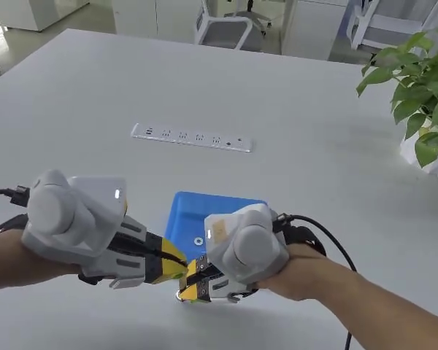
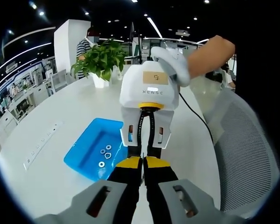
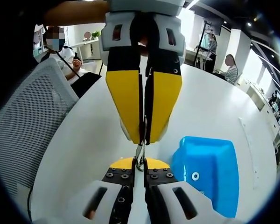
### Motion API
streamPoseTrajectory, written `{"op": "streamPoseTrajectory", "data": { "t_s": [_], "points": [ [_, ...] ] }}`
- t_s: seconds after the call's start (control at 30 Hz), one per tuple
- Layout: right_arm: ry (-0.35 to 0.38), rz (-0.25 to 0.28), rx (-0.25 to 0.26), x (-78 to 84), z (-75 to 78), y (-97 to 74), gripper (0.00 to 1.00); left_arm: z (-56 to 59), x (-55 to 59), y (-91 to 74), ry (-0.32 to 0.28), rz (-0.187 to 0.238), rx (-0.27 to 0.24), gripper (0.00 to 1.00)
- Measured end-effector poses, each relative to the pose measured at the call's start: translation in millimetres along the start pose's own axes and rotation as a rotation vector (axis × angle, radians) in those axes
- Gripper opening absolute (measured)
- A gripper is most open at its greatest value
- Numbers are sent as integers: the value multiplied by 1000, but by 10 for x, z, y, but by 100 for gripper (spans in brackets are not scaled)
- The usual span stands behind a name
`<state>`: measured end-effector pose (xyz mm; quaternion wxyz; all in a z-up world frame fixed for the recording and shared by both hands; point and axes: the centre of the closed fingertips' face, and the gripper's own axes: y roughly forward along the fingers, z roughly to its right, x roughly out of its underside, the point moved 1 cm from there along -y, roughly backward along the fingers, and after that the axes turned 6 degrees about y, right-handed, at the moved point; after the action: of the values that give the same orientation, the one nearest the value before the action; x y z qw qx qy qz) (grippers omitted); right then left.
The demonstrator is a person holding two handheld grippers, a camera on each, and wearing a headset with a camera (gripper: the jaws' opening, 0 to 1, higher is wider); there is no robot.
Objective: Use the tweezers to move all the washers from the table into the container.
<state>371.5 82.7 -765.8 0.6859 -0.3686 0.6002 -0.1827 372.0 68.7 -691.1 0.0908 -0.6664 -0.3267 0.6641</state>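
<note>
My left gripper (image 1: pixel 177 264) and right gripper (image 1: pixel 196 281) meet tip to tip over the table's near edge, just in front of the blue container (image 1: pixel 226 205). A thin metal pair of tweezers (image 3: pixel 140 148) runs between the two sets of yellow jaws, and both grippers look shut on it. In the left gripper view my own jaws (image 2: pixel 143 162) face the right gripper (image 2: pixel 142 148). In the right gripper view my own jaws (image 3: pixel 140 164) sit under the left gripper (image 3: pixel 144 137). Several washers (image 2: pixel 105 151) lie in the container (image 2: pixel 91 140); one washer (image 1: pixel 198 240) shows from above.
A white power strip (image 1: pixel 191 138) lies in the middle of the table. A potted plant (image 1: pixel 423 87) stands at the far right edge. A mesh chair back (image 3: pixel 28 116) is close behind the near edge. People sit at desks in the background.
</note>
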Motion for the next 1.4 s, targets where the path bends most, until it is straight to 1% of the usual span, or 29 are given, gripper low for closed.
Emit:
{"op": "streamPoseTrajectory", "data": {
  "t_s": [0.13,0.23,0.33,0.47,0.53,0.67,0.77,0.83,0.87,0.93,0.97,1.0,1.1,1.2,1.23,1.4],
  "points": [
    [1,1,3,-13,0,-11,7,-21,-32,-34,-7,13,-17,9],
    [4,3,-2,-32,-16,-21,7,-52,-83,-82,-14,33,-34,14],
    [5,2,-8,-48,-34,-38,7,-71,-110,-123,-24,47,-46,18],
    [7,1,-12,-75,-57,-75,7,-76,-189,-207,-55,85,-61,22],
    [-3,-3,-15,-83,-72,-95,7,-67,-205,-242,-65,91,-68,25],
    [1,-1,-12,-109,-72,-143,7,-19,-203,-290,-74,93,-73,31],
    [-2,-1,-9,-125,-75,-180,7,7,-197,-316,-84,100,-80,36],
    [0,0,-12,-148,-82,-218,7,30,-190,-332,-70,104,-88,40],
    [3,0,-18,-165,-94,-246,7,37,-180,-336,-73,101,-92,42],
    [-7,-1,-13,-202,-93,-298,7,39,-166,-346,-77,100,-103,47],
    [-3,2,-13,-218,-90,-321,7,34,-160,-351,-85,100,-111,52],
    [0,7,-12,-237,-84,-345,7,39,-155,-360,-92,104,-117,55],
    [7,19,-6,-286,-57,-424,7,29,-150,-379,-112,110,-141,59],
    [6,20,1,-316,-30,-482,7,49,-150,-394,-112,117,-149,63],
    [8,23,4,-327,-19,-501,7,45,-148,-396,-120,119,-156,64],
    [15,39,22,-391,70,-626,7,75,-138,-403,-132,123,-172,74]
  ]
}}
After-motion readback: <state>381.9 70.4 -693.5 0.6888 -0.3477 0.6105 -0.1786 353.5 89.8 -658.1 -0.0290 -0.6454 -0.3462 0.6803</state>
